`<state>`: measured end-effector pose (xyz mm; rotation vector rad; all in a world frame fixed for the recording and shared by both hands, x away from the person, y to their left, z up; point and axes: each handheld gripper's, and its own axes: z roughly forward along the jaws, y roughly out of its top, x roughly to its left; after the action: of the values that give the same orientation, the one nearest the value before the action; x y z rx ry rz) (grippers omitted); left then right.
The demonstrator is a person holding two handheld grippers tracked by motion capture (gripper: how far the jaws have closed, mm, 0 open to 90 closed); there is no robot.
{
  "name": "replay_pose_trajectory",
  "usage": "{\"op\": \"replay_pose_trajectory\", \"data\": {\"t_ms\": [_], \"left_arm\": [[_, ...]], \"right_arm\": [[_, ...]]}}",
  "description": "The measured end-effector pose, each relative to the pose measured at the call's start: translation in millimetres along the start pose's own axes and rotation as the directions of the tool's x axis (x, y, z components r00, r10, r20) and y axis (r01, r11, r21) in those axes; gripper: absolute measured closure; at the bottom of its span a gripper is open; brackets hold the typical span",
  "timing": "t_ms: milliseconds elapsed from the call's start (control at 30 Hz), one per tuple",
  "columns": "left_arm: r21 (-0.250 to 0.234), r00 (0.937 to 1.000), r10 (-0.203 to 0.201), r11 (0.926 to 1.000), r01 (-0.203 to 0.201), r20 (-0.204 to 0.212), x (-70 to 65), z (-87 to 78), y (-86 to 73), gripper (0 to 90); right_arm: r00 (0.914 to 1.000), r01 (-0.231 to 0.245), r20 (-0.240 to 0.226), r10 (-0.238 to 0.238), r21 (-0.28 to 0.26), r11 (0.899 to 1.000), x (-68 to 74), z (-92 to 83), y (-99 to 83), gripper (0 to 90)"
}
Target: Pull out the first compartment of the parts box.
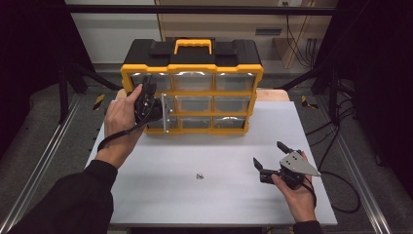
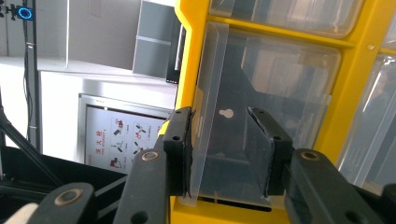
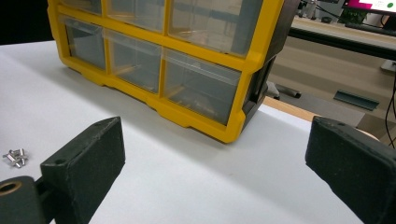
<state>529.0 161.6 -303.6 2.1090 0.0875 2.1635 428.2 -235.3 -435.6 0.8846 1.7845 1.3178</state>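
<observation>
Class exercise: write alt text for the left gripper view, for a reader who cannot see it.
The left gripper has its two black jaws closed around the front of a clear plastic drawer, pulled partly out of a yellow-framed organizer. Other clear drawers sit shut above and to the right, and a white wall with a poster lies beyond on the left.

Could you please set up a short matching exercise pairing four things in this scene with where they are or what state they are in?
Things:
1. left gripper
2. right gripper
3. small screws
4. carry handle

Places or states:
A. loose on the white table
B. jaws wide apart, nothing between them
C. yellow, on top of the organiser
D. jaws around a clear drawer pulled partly out

Pairs: 1-D, 2-B, 3-A, 4-C
</observation>
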Motion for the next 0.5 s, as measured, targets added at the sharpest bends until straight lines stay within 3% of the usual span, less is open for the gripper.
{"op": "replay_pose_trajectory", "data": {"t_ms": [500], "left_arm": [[0.006, 0.9991, 0.027, 0.9996, -0.027, -0.033, 1.4, 5.6, -0.8, 69.6]], "right_arm": [[1.0, 0.0, 0.0, 0.0, 0.001, 1.0, -0.3, 0.3, -0.3, 5.1]]}}
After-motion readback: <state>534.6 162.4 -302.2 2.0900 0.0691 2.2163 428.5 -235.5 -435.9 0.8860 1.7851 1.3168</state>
